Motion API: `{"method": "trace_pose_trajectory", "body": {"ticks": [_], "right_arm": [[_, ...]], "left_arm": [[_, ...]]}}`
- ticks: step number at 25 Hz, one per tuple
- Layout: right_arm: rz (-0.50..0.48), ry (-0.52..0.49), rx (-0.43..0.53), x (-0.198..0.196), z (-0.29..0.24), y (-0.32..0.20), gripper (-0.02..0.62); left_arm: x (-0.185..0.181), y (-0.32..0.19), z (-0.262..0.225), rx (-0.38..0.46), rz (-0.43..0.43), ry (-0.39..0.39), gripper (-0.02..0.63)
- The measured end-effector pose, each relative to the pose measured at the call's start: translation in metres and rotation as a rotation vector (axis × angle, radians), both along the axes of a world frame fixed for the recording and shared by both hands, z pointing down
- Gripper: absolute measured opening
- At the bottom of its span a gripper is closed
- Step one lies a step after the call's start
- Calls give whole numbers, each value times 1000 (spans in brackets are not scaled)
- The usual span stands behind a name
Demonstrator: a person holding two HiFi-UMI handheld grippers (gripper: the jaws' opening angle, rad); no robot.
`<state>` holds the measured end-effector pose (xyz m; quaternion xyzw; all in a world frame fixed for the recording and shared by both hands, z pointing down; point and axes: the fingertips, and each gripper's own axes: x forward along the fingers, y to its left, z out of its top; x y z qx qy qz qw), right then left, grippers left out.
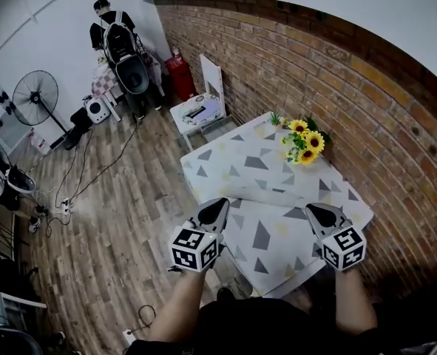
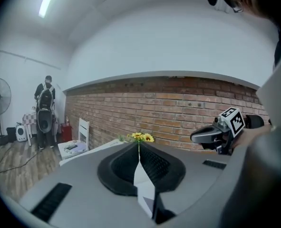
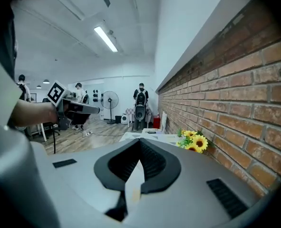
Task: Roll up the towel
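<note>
The towel [image 1: 256, 170] is white with grey triangles and pale yellow spots, and it is spread over a table by the brick wall. My left gripper [image 1: 214, 211] is shut on its near left corner. My right gripper [image 1: 321, 214] is shut on its near right corner. Both are raised above the tabletop, so the near edge hangs between them. In the left gripper view a thin fold of towel [image 2: 142, 184] is pinched between the closed jaws of the left gripper [image 2: 139, 153]. The right gripper [image 3: 140, 151] likewise clamps a strip of towel [image 3: 134, 184].
A bunch of sunflowers [image 1: 305, 140] stands at the table's far right, against the brick wall [image 1: 314, 65]. A white chair [image 1: 200, 109] is beyond the table's far end. A person with a backpack [image 1: 118, 39], a fan [image 1: 35, 98] and floor cables are further off on the left.
</note>
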<state>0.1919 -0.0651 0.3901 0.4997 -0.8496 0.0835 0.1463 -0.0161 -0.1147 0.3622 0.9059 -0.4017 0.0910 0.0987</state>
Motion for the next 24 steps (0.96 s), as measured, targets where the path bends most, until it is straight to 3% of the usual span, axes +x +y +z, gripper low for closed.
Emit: {"method": "trace_pose_trajectory", "body": {"ticks": [5,16,24], "right_arm": [[48,-29,67,-24,-25,-7,15],[32,-31,109,-70,-44,-18,15],[38,112,140,-59,-41,-3,15]], "left_arm": [[-24,-8,-19,50,14,4,23],[-59,-32,-15,26,-11,13,23],[-43,-30,-25,39,4,0,23]]}}
